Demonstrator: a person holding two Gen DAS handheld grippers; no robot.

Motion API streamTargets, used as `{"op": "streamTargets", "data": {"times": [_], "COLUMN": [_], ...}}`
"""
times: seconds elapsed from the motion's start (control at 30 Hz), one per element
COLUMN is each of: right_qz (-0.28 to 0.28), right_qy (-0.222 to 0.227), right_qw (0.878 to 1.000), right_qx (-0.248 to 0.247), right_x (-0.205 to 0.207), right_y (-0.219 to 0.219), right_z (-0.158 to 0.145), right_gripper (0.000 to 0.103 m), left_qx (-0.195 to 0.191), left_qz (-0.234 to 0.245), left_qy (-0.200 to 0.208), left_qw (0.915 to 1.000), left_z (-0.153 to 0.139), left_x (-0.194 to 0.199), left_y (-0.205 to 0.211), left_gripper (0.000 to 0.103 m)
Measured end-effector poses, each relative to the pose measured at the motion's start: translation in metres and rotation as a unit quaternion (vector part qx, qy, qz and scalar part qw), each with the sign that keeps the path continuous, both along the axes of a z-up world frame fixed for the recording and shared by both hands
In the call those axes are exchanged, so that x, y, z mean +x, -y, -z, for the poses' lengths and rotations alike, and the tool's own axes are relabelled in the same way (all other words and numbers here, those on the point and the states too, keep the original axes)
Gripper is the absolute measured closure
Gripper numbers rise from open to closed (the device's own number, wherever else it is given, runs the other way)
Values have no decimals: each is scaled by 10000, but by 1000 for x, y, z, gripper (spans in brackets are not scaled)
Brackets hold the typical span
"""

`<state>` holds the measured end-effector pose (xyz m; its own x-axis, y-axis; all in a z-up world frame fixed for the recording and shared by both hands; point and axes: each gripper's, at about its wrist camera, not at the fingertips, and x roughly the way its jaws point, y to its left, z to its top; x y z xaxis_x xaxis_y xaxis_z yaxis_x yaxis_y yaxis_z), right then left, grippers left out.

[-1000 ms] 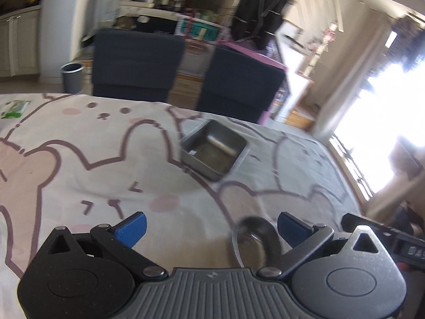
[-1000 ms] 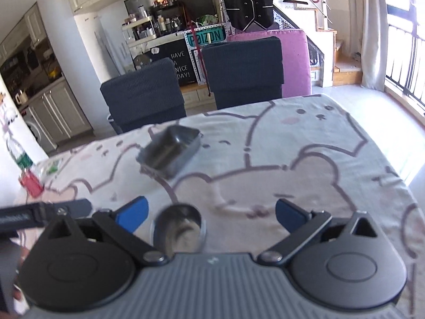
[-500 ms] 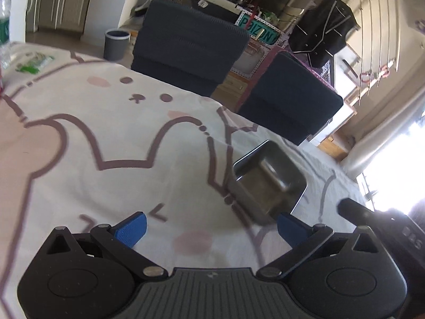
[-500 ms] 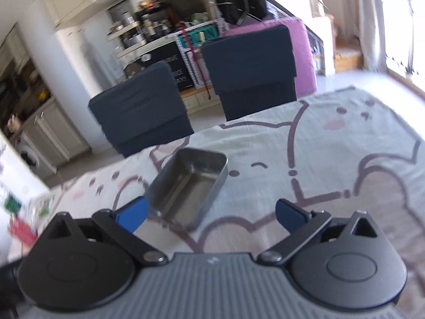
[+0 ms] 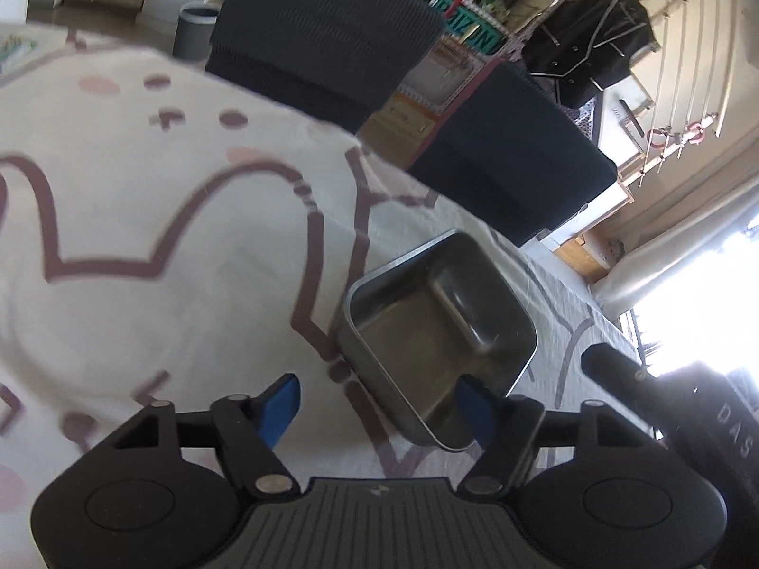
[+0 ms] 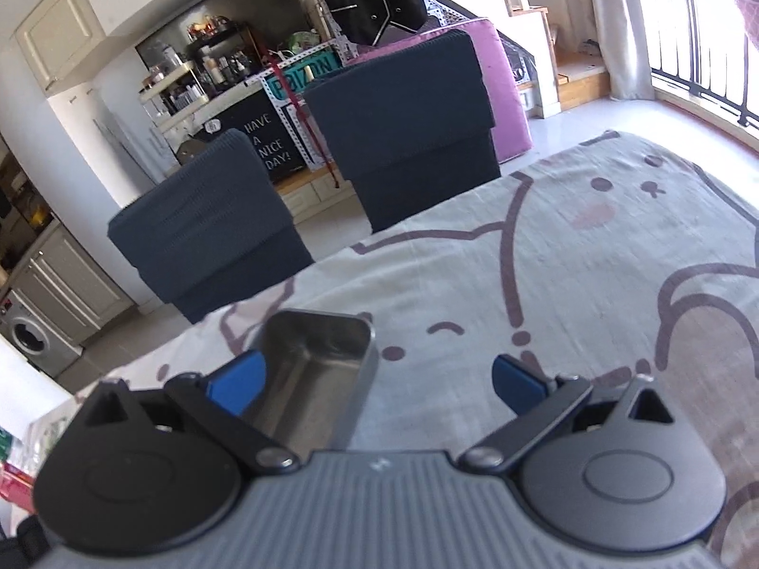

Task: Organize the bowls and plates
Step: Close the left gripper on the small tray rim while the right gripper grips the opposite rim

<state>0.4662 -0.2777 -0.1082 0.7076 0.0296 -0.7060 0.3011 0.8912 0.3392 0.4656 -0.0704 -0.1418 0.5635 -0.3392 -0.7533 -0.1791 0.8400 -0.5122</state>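
A rectangular steel tray stands empty on the bear-print tablecloth. My left gripper straddles the tray's near left wall, with its right fingertip inside the tray and the other one outside. Its jaws are closing, and the pads are still clear of the wall. In the right wrist view the same tray lies low and left. My right gripper is wide open over the tray's right wall, its left fingertip above the tray. No round bowl is in view.
Two dark chairs stand against the table's far edge, with a pink seat behind them. The right gripper's black body is close on the left gripper's right. A green packet lies far left, and a bin stands on the floor.
Both grippers moved forward and down onto the steel tray, which now sits between their fingers. The small round steel bowl dropped out of view. The left jaws have narrowed.
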Motion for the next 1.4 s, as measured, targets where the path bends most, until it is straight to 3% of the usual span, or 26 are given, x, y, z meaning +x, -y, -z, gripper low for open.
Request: {"op": "streamTargets", "data": {"times": [0.23,0.3,0.4,0.63,0.83,0.87,1.0,1.13,1.2,1.4], "right_qz": [-20,-37,-19,-28,-565,-680,-994,-1036,-1099,-1319], "right_qy": [-122,-131,-144,-120,-158,-167,-307,-439,-446,-426], "right_qw": [9999,9998,9997,9999,9983,9975,9946,9935,9927,9894], "right_qx": [-70,-137,-202,-85,29,-7,-51,-182,-212,-423], "right_x": [-2,-2,-1,-3,1,2,8,10,11,10], "right_y": [2,1,2,5,-13,-18,-29,-35,-36,-45], "right_z": [8,8,7,7,12,13,19,26,29,30], "right_gripper": [0,0,0,0,0,5,41,61,76,99], "left_qx": [-61,-73,227,888,920,964,1041,1077,1179,1363], "left_qz": [136,152,204,238,478,524,640,752,890,1158], "left_qy": [-195,-140,-21,207,315,352,440,457,460,446], "left_qw": [9997,9998,9995,9956,9941,9933,9915,9903,9880,9829], "left_z": [14,11,2,-9,-10,-10,-10,-10,-11,-11], "left_x": [6,6,7,13,15,15,14,16,16,16], "left_y": [8,4,-3,-35,-41,-40,-36,-37,-35,-32], "left_gripper": [61,78,87,92,93,95,99,100,101,101]}}
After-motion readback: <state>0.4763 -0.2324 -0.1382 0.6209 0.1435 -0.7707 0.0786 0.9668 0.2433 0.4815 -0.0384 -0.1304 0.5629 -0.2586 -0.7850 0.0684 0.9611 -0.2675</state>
